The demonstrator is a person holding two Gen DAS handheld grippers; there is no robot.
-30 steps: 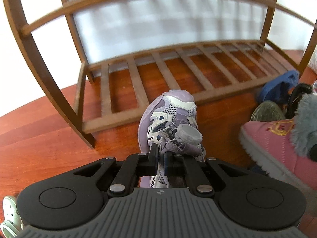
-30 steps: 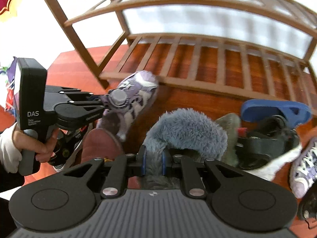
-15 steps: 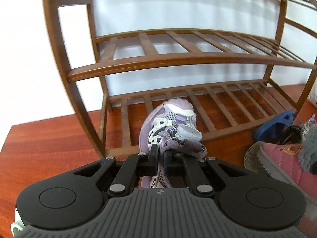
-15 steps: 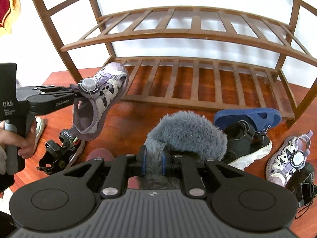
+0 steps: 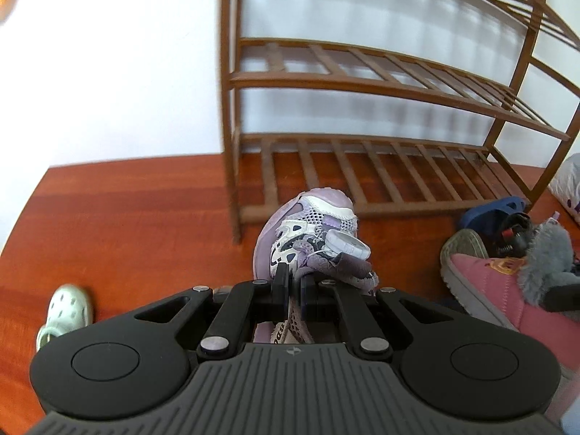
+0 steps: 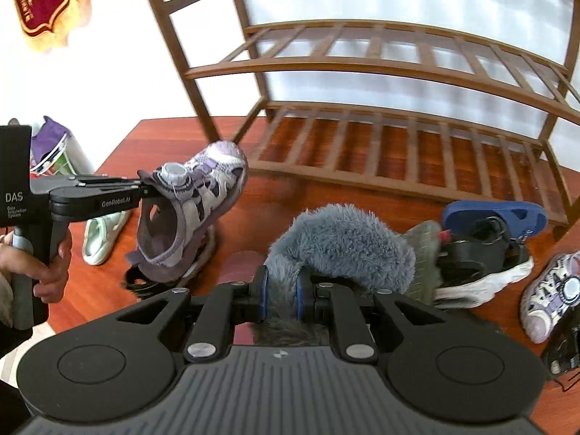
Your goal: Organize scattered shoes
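Left wrist view: the left gripper (image 5: 293,291) has its jaws clamped on the collar of a purple sneaker (image 5: 308,232); the heel is hidden behind the gripper body. The sneaker hangs above the floor (image 5: 127,224), toe toward the front left corner of the wooden shoe rack (image 5: 380,83), whose 3 visible shelves hold nothing. A pink furry boot (image 5: 507,290) is cut off at right.

Right wrist view: the right gripper (image 6: 281,291) has its jaws pinched on the boot's grey fur cuff (image 6: 344,243); the boot body is mostly hidden. A blue sandal (image 6: 496,212) lies near the rack's front right corner.
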